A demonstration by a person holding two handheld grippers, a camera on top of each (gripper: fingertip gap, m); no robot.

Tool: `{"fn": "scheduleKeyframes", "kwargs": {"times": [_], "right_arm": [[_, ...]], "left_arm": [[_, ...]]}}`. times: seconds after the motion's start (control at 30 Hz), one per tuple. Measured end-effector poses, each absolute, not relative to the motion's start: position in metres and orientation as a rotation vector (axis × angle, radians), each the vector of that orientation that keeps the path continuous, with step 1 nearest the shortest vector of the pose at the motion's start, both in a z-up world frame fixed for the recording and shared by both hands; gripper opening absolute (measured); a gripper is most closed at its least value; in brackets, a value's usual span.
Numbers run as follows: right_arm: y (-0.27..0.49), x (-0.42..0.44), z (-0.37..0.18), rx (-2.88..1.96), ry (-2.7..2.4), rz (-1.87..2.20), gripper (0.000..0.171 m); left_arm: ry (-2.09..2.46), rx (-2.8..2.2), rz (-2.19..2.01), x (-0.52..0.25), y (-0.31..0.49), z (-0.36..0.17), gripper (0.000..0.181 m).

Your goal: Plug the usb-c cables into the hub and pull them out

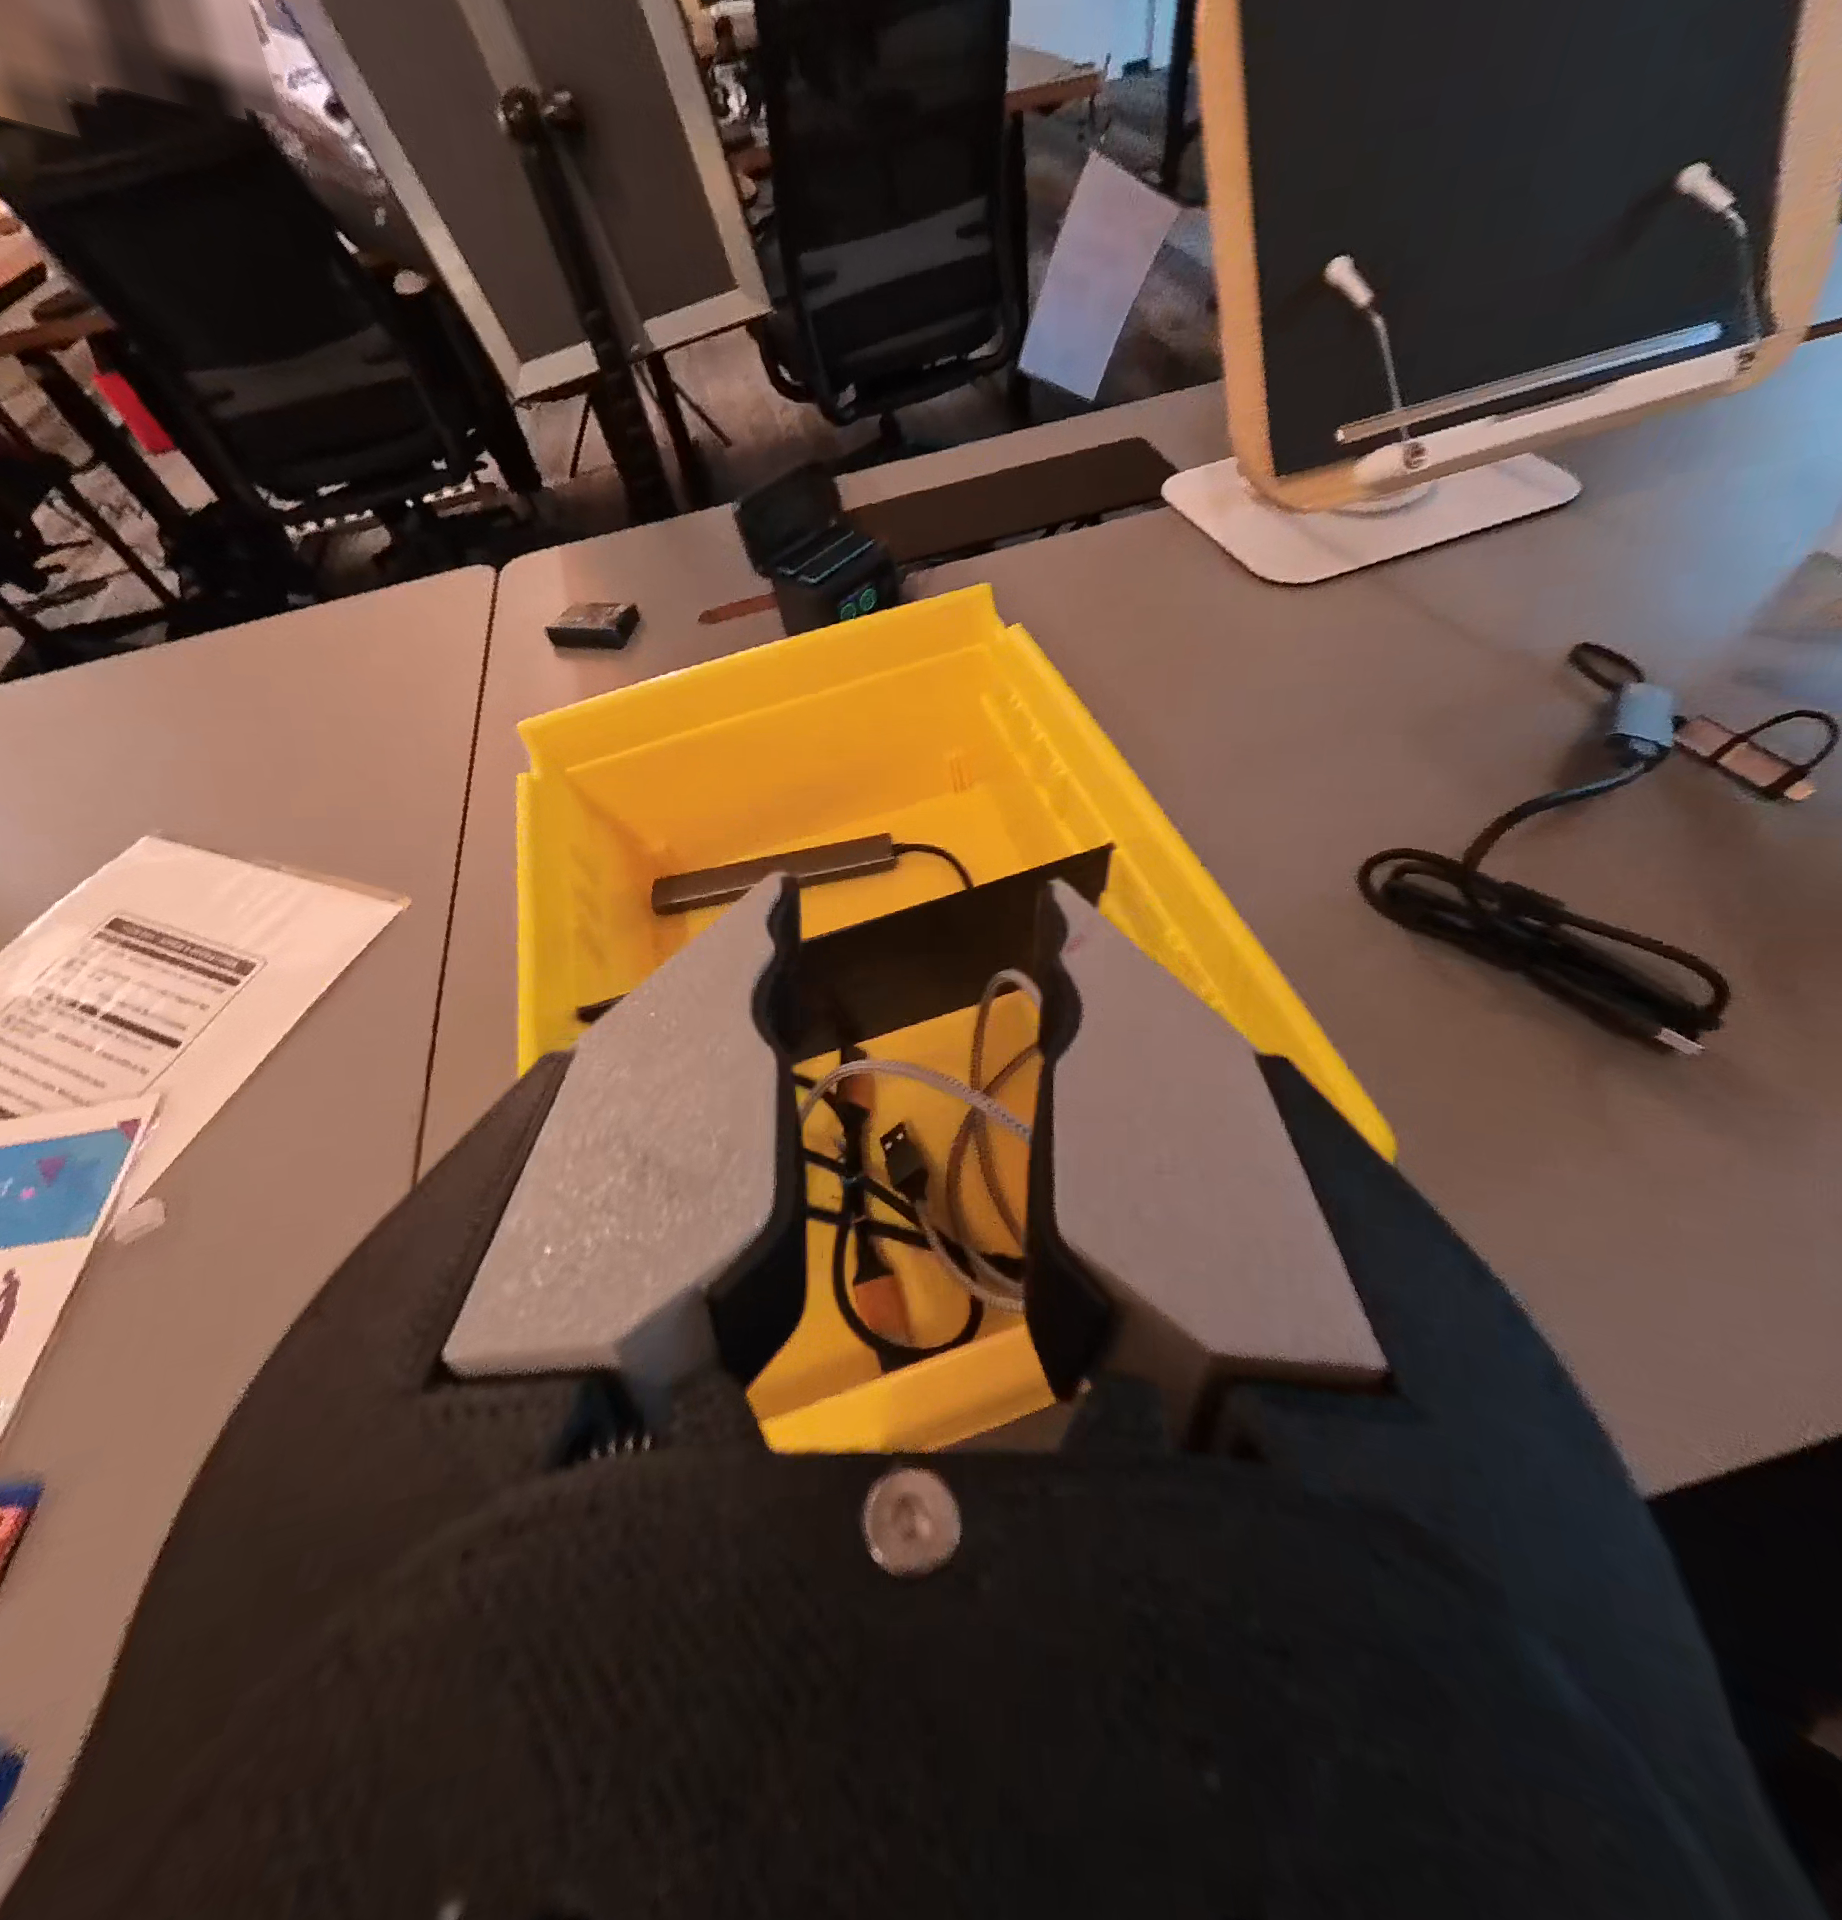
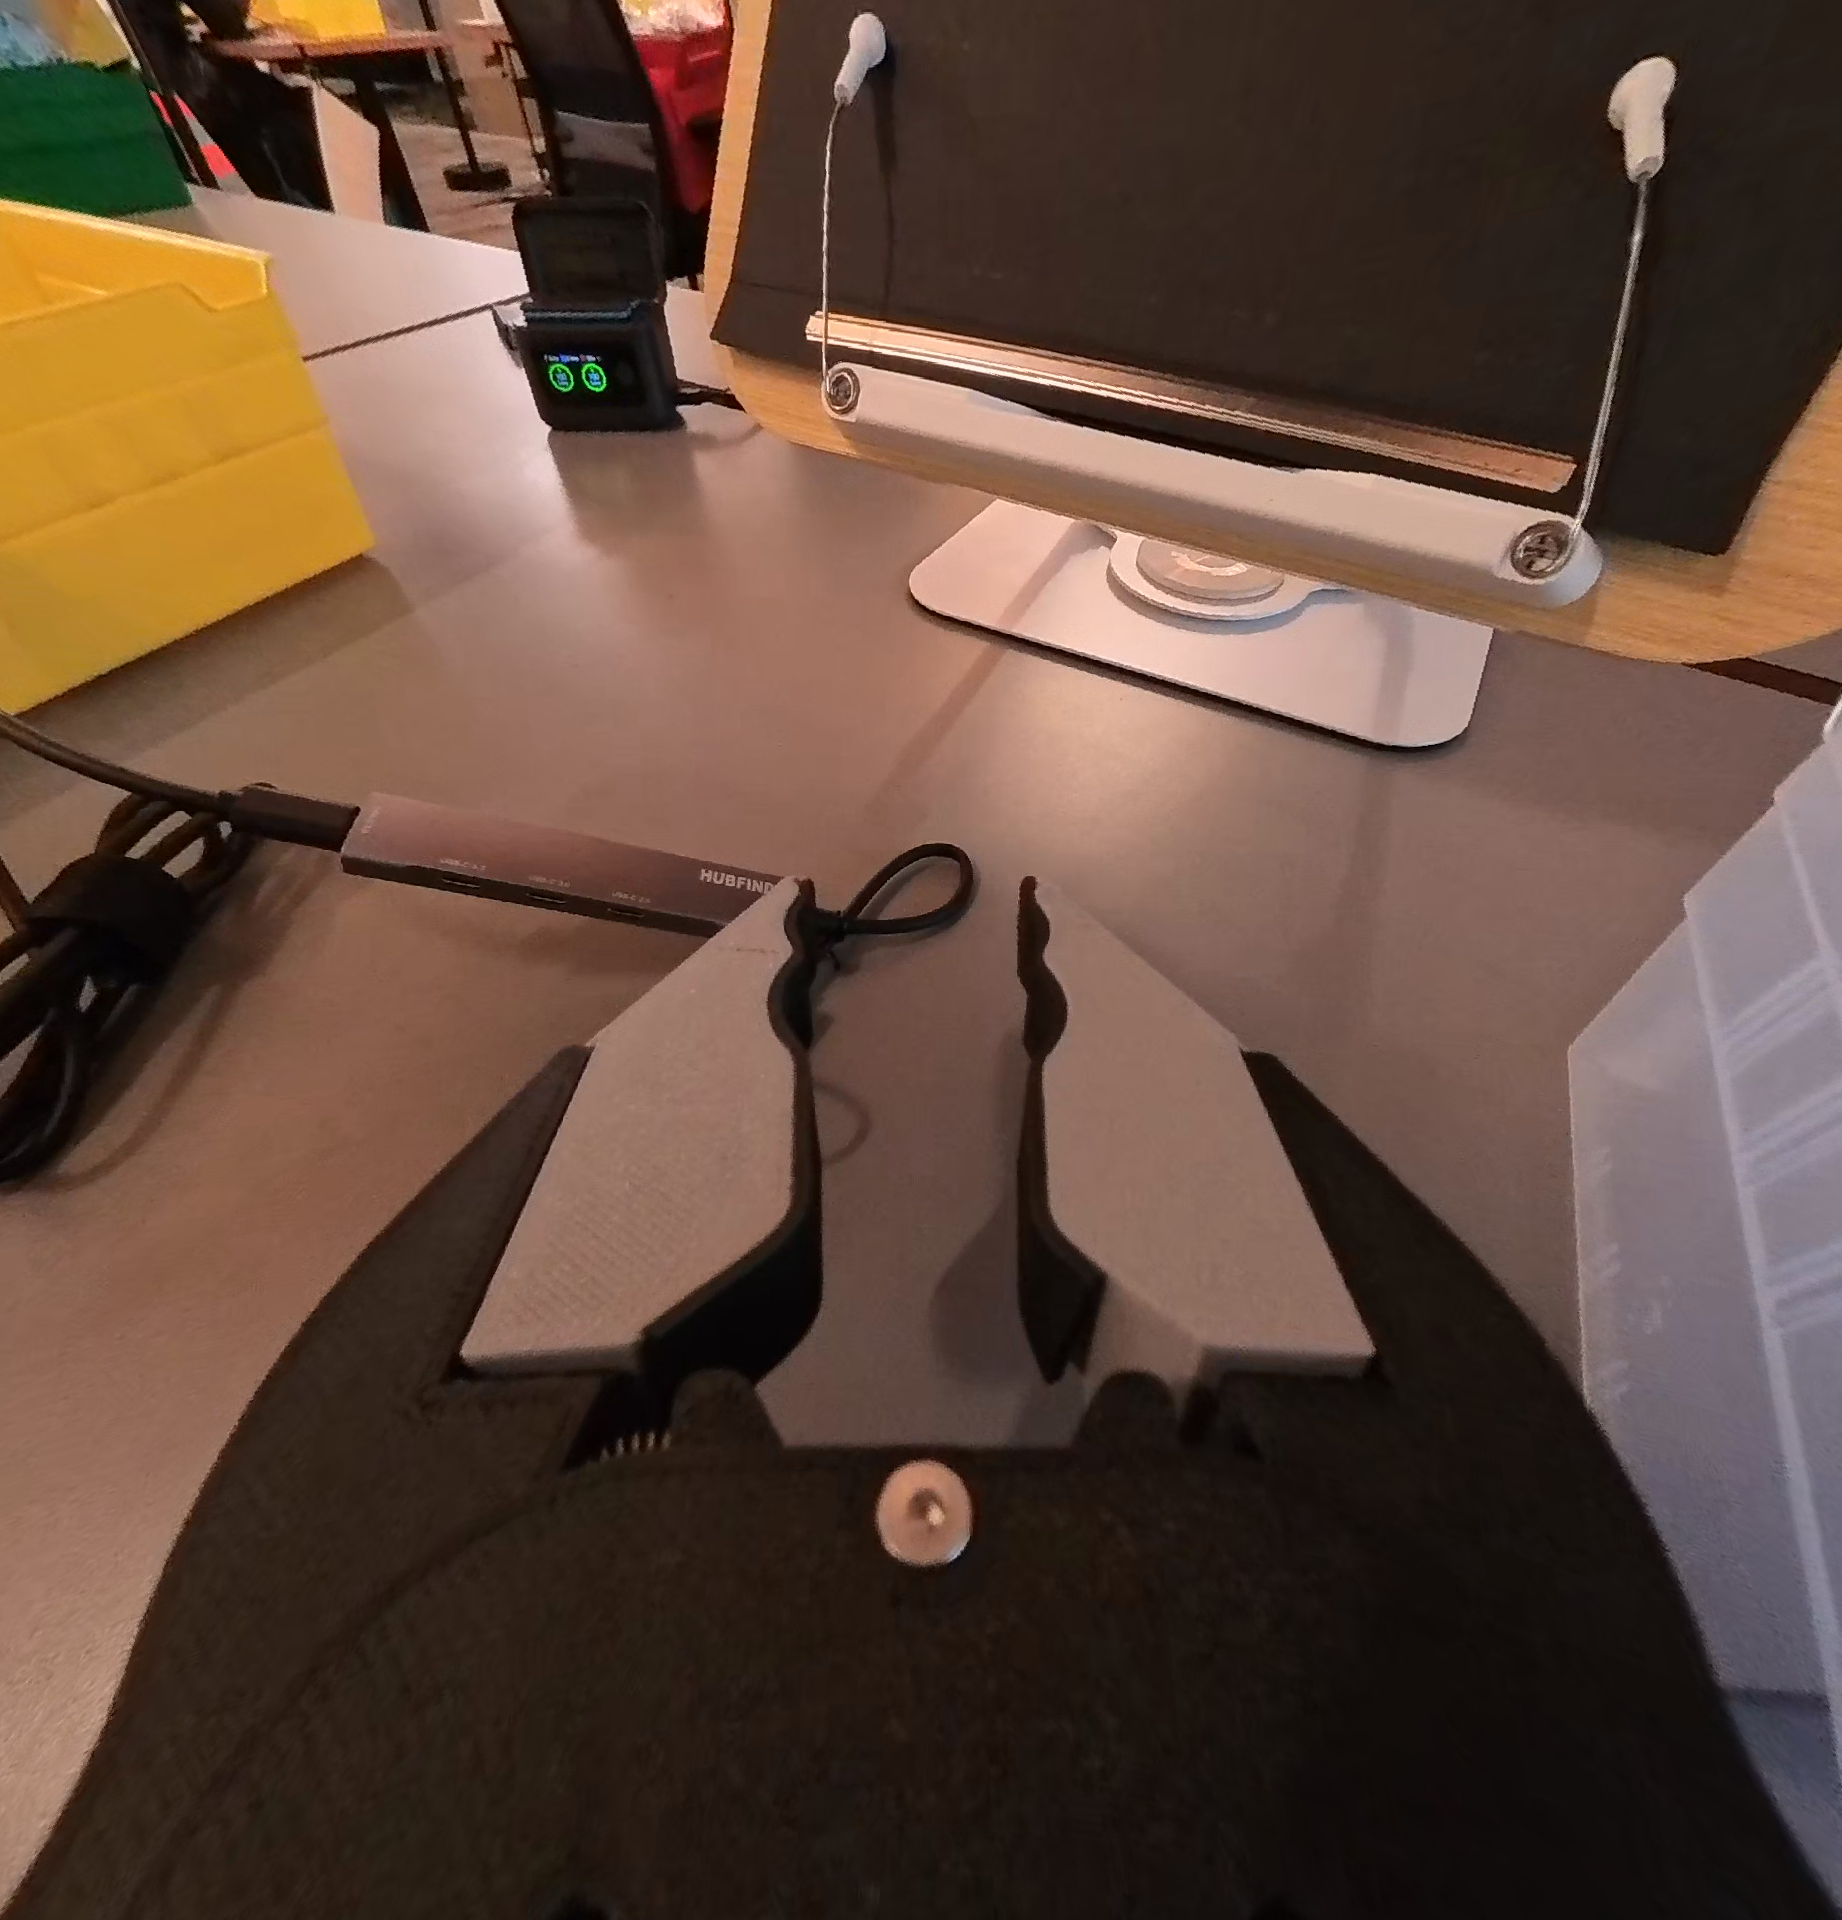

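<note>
Hub on the bench, both grippers' jaws released and empty.

The grey hub (image 2: 553,868) lies flat on the bench (image 2: 1000,810), its black cable (image 2: 75,977) coiled at the bench's left edge of the right wrist view; the right gripper (image 2: 912,899) hovers just beside its near end. The left gripper (image 1: 922,914) hangs over a yellow bin (image 1: 1156,831) holding a second hub (image 1: 771,885) and loose cables (image 1: 938,1153).

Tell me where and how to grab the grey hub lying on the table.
Grip the grey hub across its narrow width near mid-body, coming from above with the open right gripper. It lies flat, long and slim; stay off the port side and the attached cable.
</note>
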State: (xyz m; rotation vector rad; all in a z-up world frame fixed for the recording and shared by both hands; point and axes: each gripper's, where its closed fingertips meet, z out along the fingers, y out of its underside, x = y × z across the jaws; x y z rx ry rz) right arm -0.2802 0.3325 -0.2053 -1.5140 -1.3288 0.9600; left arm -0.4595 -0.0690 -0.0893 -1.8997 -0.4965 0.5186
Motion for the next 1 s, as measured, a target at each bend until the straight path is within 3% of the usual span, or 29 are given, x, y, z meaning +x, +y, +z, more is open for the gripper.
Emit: {"fn": "scheduleKeyframes", "kwargs": {"times": [0.47,1.0], "right_arm": [[0.333,-0.279,-0.204,-1.522,-1.321,0.985,0.035],[0.333,-0.278,-0.204,-1.523,-1.322,0.985,0.034]], "left_arm": [[-0.586,-1.978,0.505,-0.483,-0.072,-0.121,0.043],[-0.574,-1.991,0.502,-0.479,-0.071,-0.121,0.043]]}}
